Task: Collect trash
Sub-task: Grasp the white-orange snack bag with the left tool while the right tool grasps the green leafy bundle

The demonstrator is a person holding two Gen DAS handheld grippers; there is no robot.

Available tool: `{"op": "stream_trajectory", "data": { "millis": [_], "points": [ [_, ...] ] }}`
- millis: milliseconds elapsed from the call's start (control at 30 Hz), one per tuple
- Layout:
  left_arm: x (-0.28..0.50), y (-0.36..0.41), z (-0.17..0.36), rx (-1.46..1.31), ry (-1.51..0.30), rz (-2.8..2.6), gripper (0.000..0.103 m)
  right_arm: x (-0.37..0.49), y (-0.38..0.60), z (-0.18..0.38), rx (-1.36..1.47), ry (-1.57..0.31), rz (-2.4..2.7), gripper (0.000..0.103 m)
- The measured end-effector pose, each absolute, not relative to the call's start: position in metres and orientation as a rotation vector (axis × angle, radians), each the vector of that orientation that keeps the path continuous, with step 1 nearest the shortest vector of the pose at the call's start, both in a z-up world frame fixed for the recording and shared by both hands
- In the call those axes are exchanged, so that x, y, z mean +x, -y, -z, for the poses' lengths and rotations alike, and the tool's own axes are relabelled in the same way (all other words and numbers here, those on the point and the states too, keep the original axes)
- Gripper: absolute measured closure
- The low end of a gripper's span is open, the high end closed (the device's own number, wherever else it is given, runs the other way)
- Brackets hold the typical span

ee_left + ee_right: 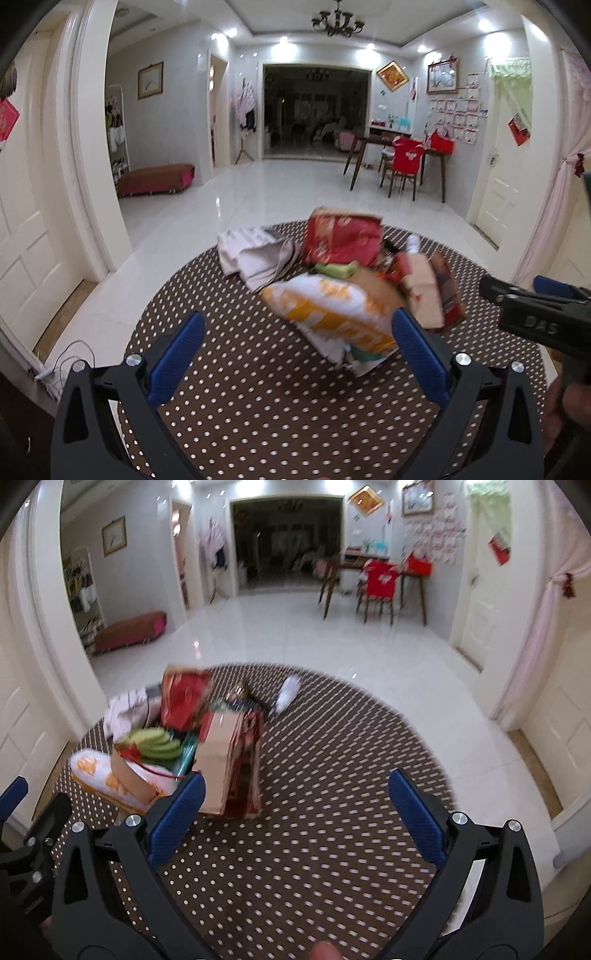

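A heap of trash lies on a round brown table with white dots (258, 387) (314, 849). In it are a white and orange wrapper (332, 314) (96, 771), a red bag (343, 240) (184, 701), a brown paper bag (424, 291) (225, 764), green pieces (159, 744) and crumpled grey-white paper (255, 254) (125, 709). My left gripper (299, 350) is open and empty, just short of the wrapper. My right gripper (295, 812) is open and empty, its left finger beside the paper bag. It also shows in the left wrist view (524, 306).
A small white scrap (288, 694) lies apart at the table's far side. Beyond the table are a white tiled floor, a dining table with chairs (399, 158), a low red bench (155, 181) and white doors at both sides.
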State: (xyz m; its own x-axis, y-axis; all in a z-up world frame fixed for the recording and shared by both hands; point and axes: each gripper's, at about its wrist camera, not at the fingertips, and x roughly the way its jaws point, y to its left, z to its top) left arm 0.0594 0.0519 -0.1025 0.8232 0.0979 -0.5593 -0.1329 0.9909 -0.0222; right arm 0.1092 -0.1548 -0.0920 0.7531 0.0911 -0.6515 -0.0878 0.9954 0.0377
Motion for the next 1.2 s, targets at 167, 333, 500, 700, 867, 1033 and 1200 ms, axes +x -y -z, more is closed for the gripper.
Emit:
{"op": "stream_trajectory", "data": {
  "millis": [167,333,500,700,867,1033,1200],
  "points": [
    [0.067,-0.065,0.113,-0.083,-0.617,-0.133,0.004,0.141,0.138,0.121,0.02,-0.794,-0.171,0.006],
    [0.079,-0.068,0.116,-0.105,-0.635,-0.116,0.004,0.159,0.13,0.133,0.047,-0.835,-0.245,0.008],
    [0.098,-0.06,0.118,-0.104,-0.632,-0.08,0.004,0.152,0.138,0.132,0.101,-0.839,-0.322,0.028],
    [0.115,-0.059,0.121,-0.152,-0.628,-0.014,0.004,0.145,0.16,0.129,0.159,-0.842,-0.298,0.028],
    [0.119,-0.058,0.126,-0.165,-0.64,0.03,0.035,0.127,0.162,0.1,0.175,-0.748,-0.382,0.028],
    [0.113,-0.057,0.128,-0.159,-0.634,0.019,0.035,0.137,0.123,0.082,0.175,-0.764,-0.592,0.028],
    [0.109,-0.056,0.131,-0.139,-0.625,0.023,0.034,0.168,0.077,0.1,0.152,-0.952,-0.71,0.044]
  ]
}}
